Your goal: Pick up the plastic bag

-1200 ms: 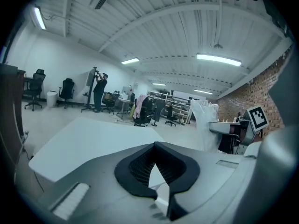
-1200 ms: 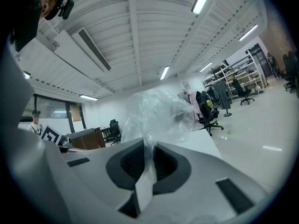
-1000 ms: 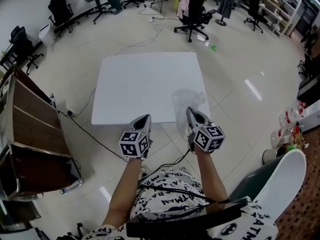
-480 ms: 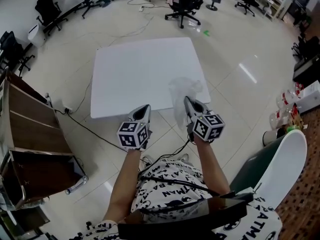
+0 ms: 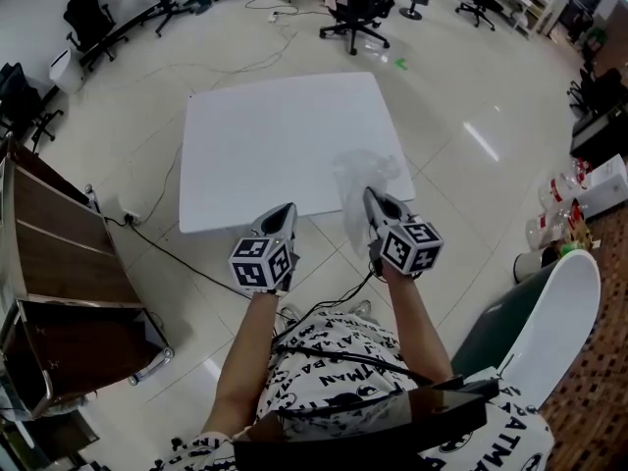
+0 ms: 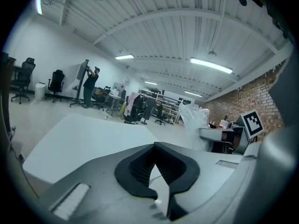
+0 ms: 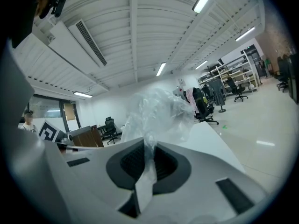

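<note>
A clear, crumpled plastic bag (image 5: 356,179) hangs lifted over the near right corner of the white table (image 5: 275,130). My right gripper (image 5: 371,197) is shut on the bag's lower part. In the right gripper view the bag (image 7: 159,110) billows up out of the closed jaws (image 7: 148,149), with a strip of film trailing down between the pads. My left gripper (image 5: 287,212) is held level beside it, just before the table's near edge, shut and holding nothing. From the left gripper view (image 6: 154,147) the bag (image 6: 193,119) shows off to the right.
The white table stands on a tiled floor. A brown wooden cabinet (image 5: 49,263) is at the left, with a black cable (image 5: 186,263) running from it. Office chairs (image 5: 353,8) stand beyond the table. A white chair back (image 5: 554,327) and bottles (image 5: 554,229) are at the right.
The head view has shifted a little. Both grippers stay side by side at the table's near edge, and the right one keeps its hold on the raised bag.
</note>
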Demonstrator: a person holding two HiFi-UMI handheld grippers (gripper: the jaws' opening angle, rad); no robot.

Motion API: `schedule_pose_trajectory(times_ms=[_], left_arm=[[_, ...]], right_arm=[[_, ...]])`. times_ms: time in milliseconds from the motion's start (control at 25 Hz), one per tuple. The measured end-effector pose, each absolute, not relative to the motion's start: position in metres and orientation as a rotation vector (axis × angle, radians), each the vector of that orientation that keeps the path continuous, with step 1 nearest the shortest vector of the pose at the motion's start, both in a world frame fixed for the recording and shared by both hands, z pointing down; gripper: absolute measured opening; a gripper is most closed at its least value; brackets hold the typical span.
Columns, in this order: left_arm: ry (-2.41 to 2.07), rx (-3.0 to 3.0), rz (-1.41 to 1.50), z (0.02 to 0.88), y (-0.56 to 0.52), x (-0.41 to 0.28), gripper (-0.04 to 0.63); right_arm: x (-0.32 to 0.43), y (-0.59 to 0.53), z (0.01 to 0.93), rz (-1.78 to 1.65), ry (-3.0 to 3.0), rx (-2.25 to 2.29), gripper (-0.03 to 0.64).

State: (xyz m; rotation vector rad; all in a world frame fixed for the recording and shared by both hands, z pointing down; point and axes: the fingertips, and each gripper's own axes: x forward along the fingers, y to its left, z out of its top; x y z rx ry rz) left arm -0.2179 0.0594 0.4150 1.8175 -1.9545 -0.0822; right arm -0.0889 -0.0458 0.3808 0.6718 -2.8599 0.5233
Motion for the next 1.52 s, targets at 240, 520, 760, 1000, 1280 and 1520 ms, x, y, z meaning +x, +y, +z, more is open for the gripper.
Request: schedule_pose_trajectory(times_ms=[240,520,760,1000,1280,1520], left_arm=[[-1.950,1.814,-0.058,0.421,0.069,-0.231,0.006],[-1.904,1.817,-0.020,0.436,0.087,-0.247,0.006],[-1.862,1.829,0.001,0.447,0.088,-0.252,0.006],[-1.896,1.781,-0.049,0.450,0.064,-0.262,0.006],[-1.982,1.685,-0.082,0.450,0.037,-0.294,0.006],[-2.049,1.594,-0.042,0.459,0.039,-0.320,0.006]], right_arm=[[-0.089,-0.044,0.385,0.577,-2.862,0.704,0.012],[-0.066,-0.074,0.382,0.621,-2.887,0.806,0.010],[-0.018,-0.141,0.360,0.390,-2.820,0.986,0.011],[-0.029,-0.209,0.323,0.165,-2.732,0.898,0.011],[-0.124,-0.257,0.348,-0.004,-2.756,0.524,0.011],[-0.237,-0.215,0.423,-0.112,-2.652,0.110,0.011]])
